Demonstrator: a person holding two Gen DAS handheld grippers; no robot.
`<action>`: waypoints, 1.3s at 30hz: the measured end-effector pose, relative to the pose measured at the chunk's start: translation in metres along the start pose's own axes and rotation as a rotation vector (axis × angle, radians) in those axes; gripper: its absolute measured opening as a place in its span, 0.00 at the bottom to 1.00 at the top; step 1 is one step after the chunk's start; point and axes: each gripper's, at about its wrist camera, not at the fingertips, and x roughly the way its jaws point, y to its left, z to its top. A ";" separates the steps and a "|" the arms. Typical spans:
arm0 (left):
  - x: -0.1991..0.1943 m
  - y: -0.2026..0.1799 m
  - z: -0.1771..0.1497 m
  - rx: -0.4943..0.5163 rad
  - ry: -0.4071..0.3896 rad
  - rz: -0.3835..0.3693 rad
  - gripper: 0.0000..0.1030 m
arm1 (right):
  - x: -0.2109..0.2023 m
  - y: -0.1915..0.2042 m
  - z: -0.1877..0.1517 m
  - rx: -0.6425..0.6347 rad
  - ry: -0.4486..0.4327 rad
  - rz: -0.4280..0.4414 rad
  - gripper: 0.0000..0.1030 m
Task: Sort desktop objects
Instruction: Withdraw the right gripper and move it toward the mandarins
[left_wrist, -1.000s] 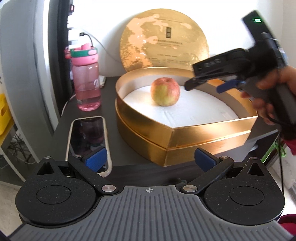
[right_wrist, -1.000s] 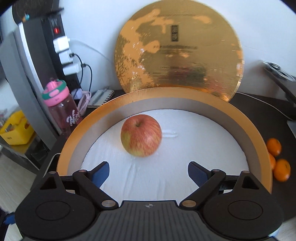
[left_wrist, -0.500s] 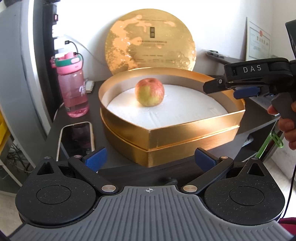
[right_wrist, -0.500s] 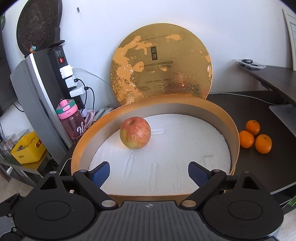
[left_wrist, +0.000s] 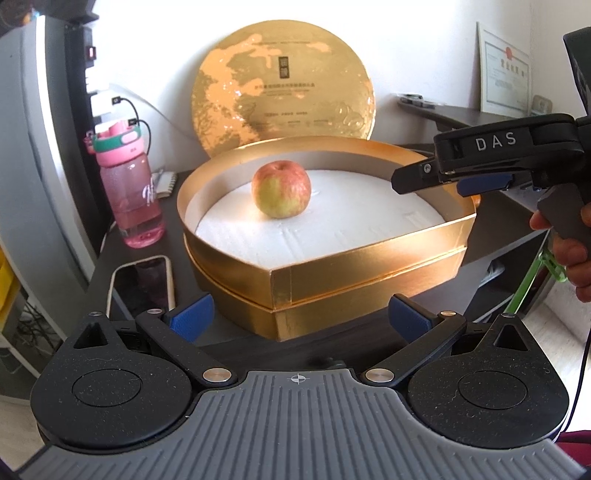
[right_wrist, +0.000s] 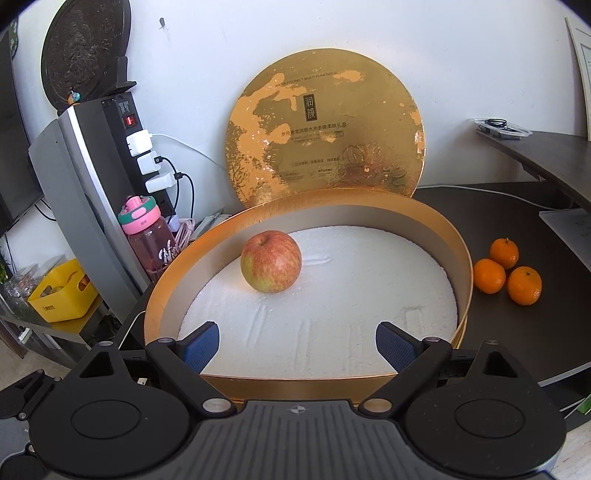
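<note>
Ahead of my left gripper, its blue pads spread wide and holding nothing, sits a glossy gold box with a rounded back and one pointed corner, lined with grainy white foam. A smooth red-and-yellow apple rests on the foam, well beyond both sets of fingers. My right gripper (also spread wide, empty) hovers level over the box's near rim, my hand on its handle. Three dimpled tangerines lie on the dark desk beyond its right finger.
</note>
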 end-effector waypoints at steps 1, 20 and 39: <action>0.000 -0.001 0.001 0.003 -0.004 0.002 1.00 | -0.002 -0.001 0.000 -0.003 -0.003 -0.001 0.91; 0.022 -0.033 0.040 0.005 0.023 -0.073 1.00 | -0.024 -0.072 -0.004 0.091 -0.065 -0.133 0.91; 0.042 -0.060 0.060 0.023 0.043 -0.098 1.00 | -0.021 -0.152 -0.006 0.168 -0.103 -0.272 0.72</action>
